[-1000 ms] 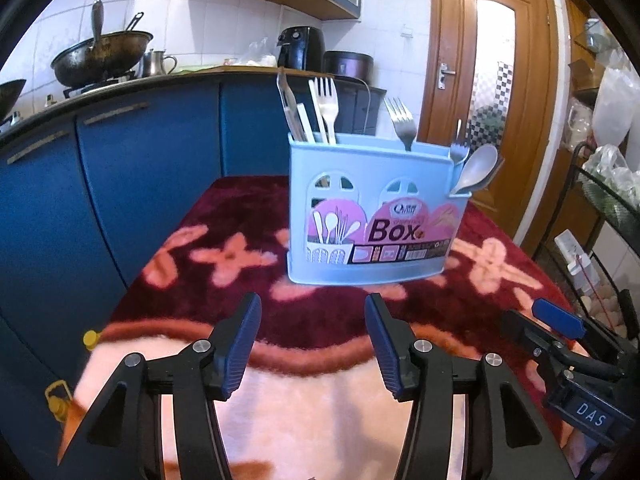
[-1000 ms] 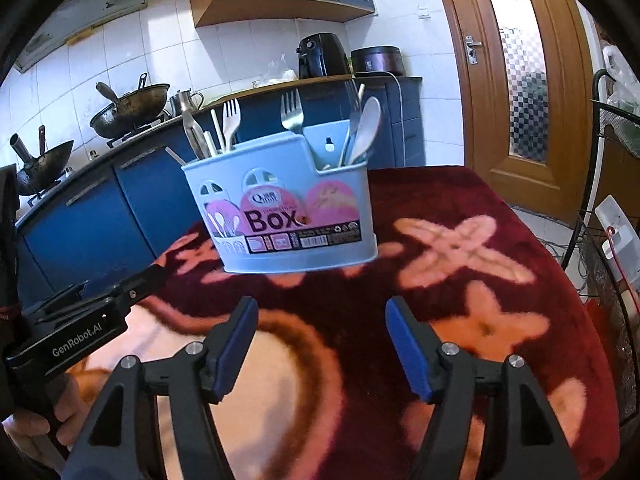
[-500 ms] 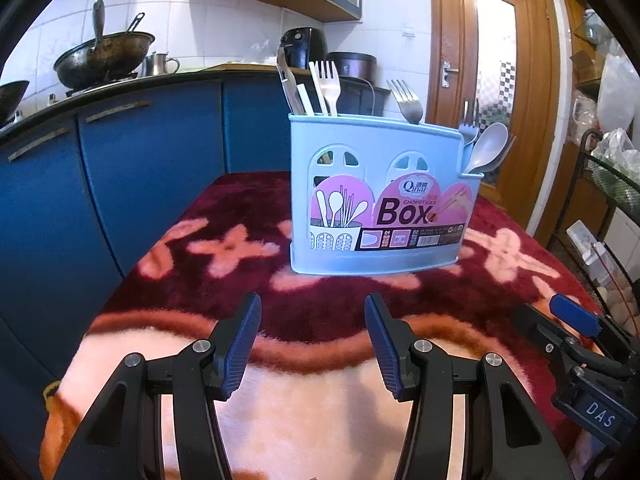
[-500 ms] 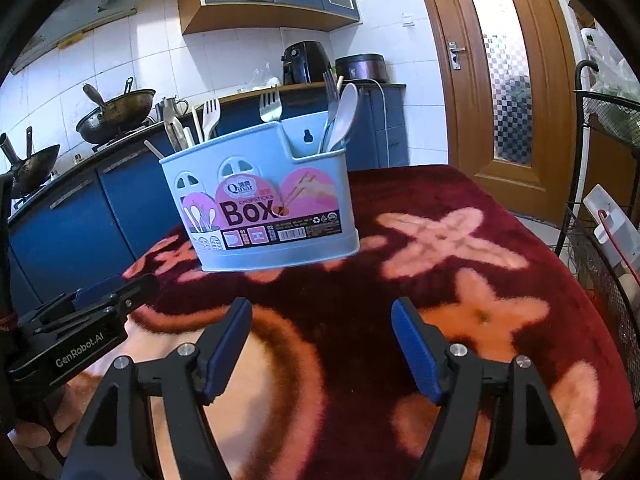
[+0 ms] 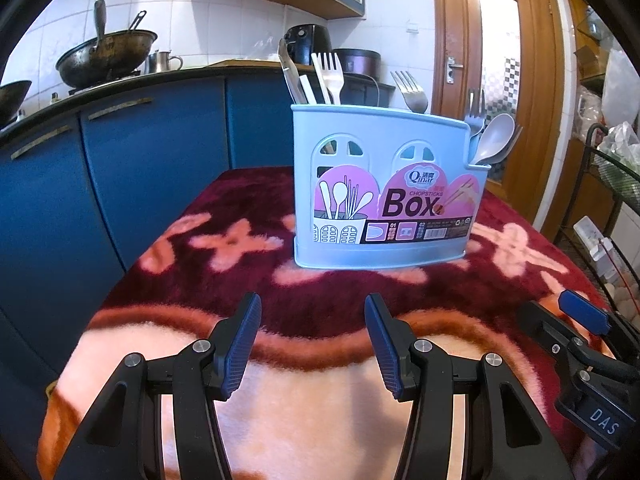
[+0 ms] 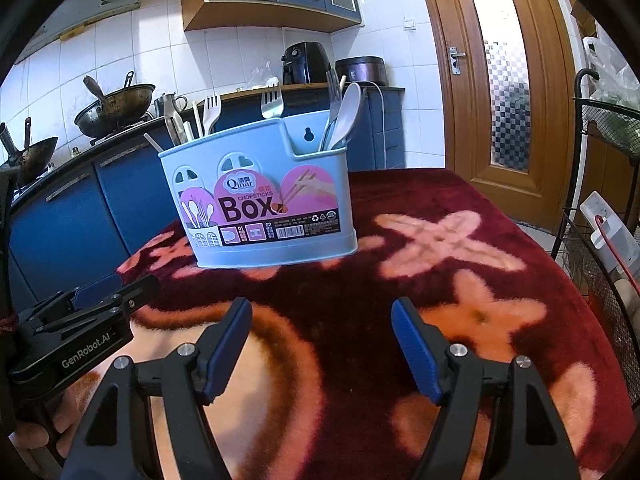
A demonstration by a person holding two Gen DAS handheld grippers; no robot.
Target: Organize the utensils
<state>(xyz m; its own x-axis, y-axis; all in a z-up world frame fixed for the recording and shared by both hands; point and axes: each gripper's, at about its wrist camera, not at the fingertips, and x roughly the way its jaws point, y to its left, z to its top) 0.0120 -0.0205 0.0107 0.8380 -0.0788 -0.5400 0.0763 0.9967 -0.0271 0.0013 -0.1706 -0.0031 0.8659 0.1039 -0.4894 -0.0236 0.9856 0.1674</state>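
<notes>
The bench [image 5: 168, 272] is carrying a dark red plush cover with pale pink flower shapes, and it is standing in front of blue kitchen cabinets [image 5: 120, 168].

The light blue utensil holder [image 5: 380, 200] is standing upright on the far half of the bench, ahead of both grippers and well apart from them. Its pink label reading "Box" is facing the cameras. In the left wrist view it is sitting slightly right of centre; in the right wrist view [image 6: 260, 200] it is sitting left of centre.

The holder is containing upright utensils. Metal tongs [image 5: 292, 76] and a fork [image 5: 332, 76] are standing in its left section, a second fork [image 5: 412, 92] is rising from the middle, and a grey spoon [image 5: 494, 140] is leaning out of the lower right-hand compartment.

The left gripper [image 5: 312, 340] is hovering over the near part of the bench with its fingers moderately apart and nothing between them. The right gripper [image 6: 322, 344] is hovering alongside, its fingers spread wider and likewise empty.
</notes>
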